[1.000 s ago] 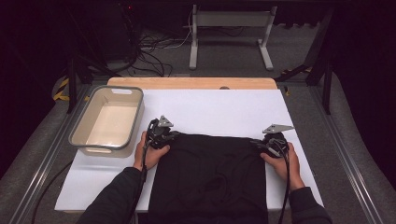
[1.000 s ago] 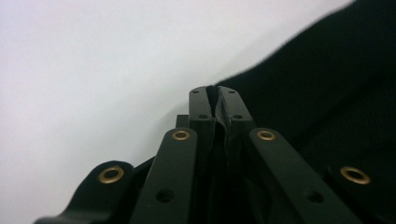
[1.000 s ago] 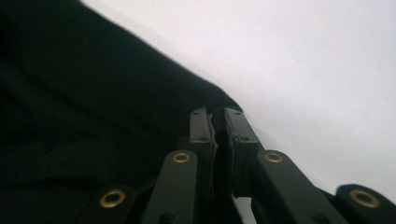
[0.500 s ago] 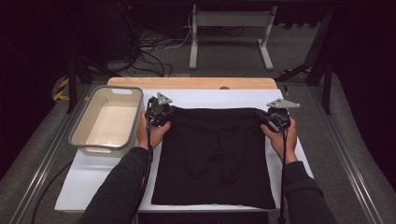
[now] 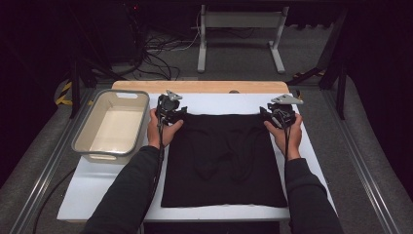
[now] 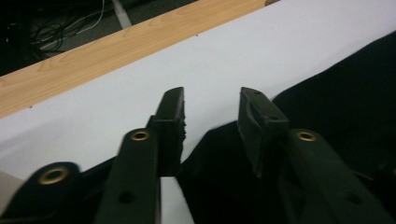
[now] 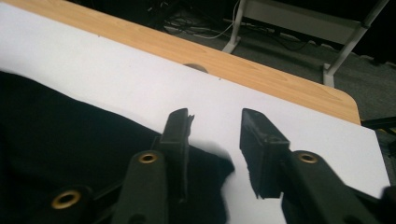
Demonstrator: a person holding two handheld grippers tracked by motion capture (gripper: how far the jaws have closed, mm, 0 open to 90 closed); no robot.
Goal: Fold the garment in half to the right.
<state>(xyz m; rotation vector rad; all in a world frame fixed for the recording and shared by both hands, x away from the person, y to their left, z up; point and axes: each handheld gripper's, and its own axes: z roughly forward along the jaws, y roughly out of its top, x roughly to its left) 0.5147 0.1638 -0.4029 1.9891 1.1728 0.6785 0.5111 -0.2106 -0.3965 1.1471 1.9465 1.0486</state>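
Note:
A black cloth [image 5: 224,161] lies spread flat on the white table cover [image 5: 219,103]. My left gripper [image 5: 171,112] is at its far left corner and my right gripper [image 5: 278,115] at its far right corner. In the left gripper view the left gripper [image 6: 212,100] has just been opening, and the cloth [image 6: 336,93] corner lies loose under the gap, untouched by the pads. In the right gripper view the right gripper [image 7: 215,116] has also just been opening, with the cloth [image 7: 70,140] corner resting below its left finger [image 7: 177,128].
A beige plastic bin [image 5: 104,155] stands at the left of the table, close to my left hand. The table's wooden far edge [image 5: 204,87] runs just beyond both grippers. Cables and a metal stand [image 5: 238,34] are on the floor behind.
Both hands moved toward the far edge, pulling the cloth's folded edge out until it lay flat. Both grippers then opened and let the corners go.

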